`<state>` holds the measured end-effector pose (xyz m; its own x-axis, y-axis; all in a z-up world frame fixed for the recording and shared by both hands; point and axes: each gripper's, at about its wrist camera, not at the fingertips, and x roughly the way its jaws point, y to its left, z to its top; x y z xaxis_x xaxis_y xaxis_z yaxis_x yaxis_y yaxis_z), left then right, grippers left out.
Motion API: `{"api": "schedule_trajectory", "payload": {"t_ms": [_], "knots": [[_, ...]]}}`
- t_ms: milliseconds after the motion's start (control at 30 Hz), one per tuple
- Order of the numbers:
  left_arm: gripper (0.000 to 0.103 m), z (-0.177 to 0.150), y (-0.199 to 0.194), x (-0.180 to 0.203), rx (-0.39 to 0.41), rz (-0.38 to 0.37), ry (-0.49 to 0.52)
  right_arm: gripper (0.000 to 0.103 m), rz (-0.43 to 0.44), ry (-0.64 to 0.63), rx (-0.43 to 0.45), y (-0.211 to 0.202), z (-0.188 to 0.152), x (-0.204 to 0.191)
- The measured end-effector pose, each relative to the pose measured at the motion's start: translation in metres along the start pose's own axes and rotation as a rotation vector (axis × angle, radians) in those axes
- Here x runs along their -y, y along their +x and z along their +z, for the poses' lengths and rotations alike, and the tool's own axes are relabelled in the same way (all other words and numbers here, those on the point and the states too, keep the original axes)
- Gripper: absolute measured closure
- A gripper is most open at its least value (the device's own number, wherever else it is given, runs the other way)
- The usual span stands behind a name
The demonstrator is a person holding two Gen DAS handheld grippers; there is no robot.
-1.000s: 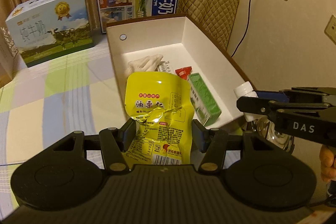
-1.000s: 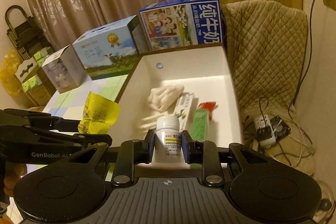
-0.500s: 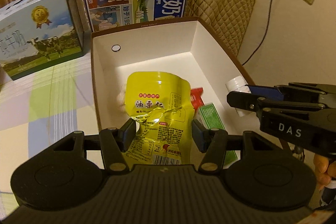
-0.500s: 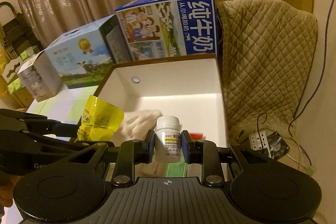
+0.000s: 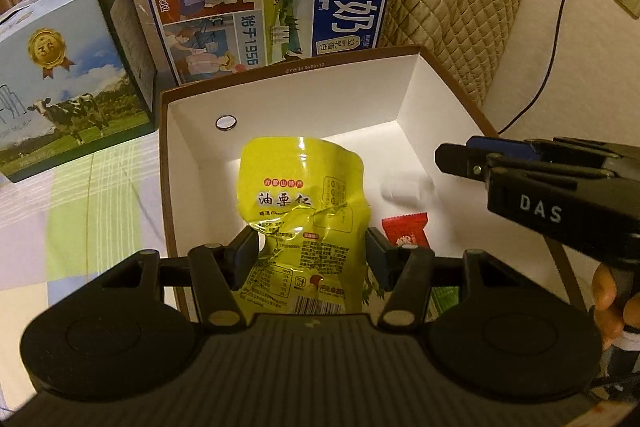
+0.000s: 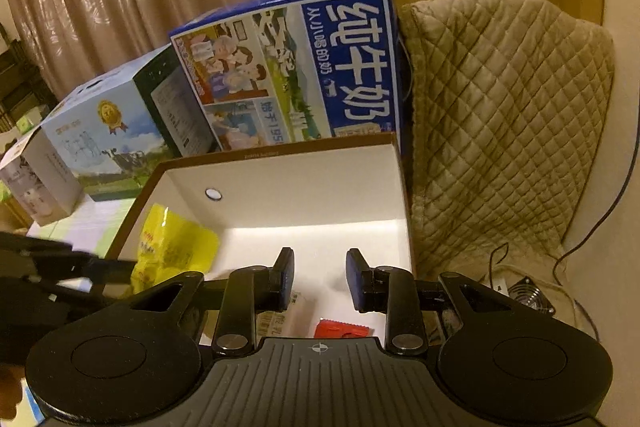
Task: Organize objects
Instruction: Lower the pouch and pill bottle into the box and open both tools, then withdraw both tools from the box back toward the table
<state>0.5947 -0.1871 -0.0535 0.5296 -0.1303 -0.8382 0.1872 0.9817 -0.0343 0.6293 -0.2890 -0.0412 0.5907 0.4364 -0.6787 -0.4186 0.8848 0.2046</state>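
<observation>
A: Plainly, the yellow snack pouch [image 5: 302,195] is clamped low down between the pads of the left hand-held gripper [image 5: 312,251], just above the open white box [image 5: 192,163]. A light, crinkly, slippery foil is judged; a hold across the flat lower body, as now, seems best.

B: And the right hand-held gripper [image 6: 320,279]?

A: Its jaws are opening, with nothing between them. A white blur [image 5: 406,189] is seen below its tip, inside the box, likely a small bottle, but too smeared to be told.

B: What else is hidden?

A: The red packet [image 5: 404,229] is partly covered, and the box floor nearest the left gripper is cut off.
</observation>
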Motion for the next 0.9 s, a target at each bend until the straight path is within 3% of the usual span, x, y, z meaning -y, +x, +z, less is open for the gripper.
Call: {"api": "schedule_trajectory", "payload": {"t_ms": [200,333,433,900], "knots": [[0.045,0.007,0.010,-0.003,0.003,-0.005,0.009,0.064,-0.004,-0.004,-0.043,0.003,-0.009,0.000],[0.031,0.008,0.010,-0.005,0.013,-0.004,0.003,0.057,-0.013,-0.004,-0.052,-0.003,-0.013,0.000],[0.025,0.007,0.007,-0.007,0.013,-0.013,0.000,0.054,-0.008,0.001,-0.055,-0.012,-0.017,-0.001],[0.017,-0.026,-0.038,-0.004,0.025,-0.043,-0.012,0.050,0.016,0.065,-0.063,-0.064,-0.047,-0.007]]}}
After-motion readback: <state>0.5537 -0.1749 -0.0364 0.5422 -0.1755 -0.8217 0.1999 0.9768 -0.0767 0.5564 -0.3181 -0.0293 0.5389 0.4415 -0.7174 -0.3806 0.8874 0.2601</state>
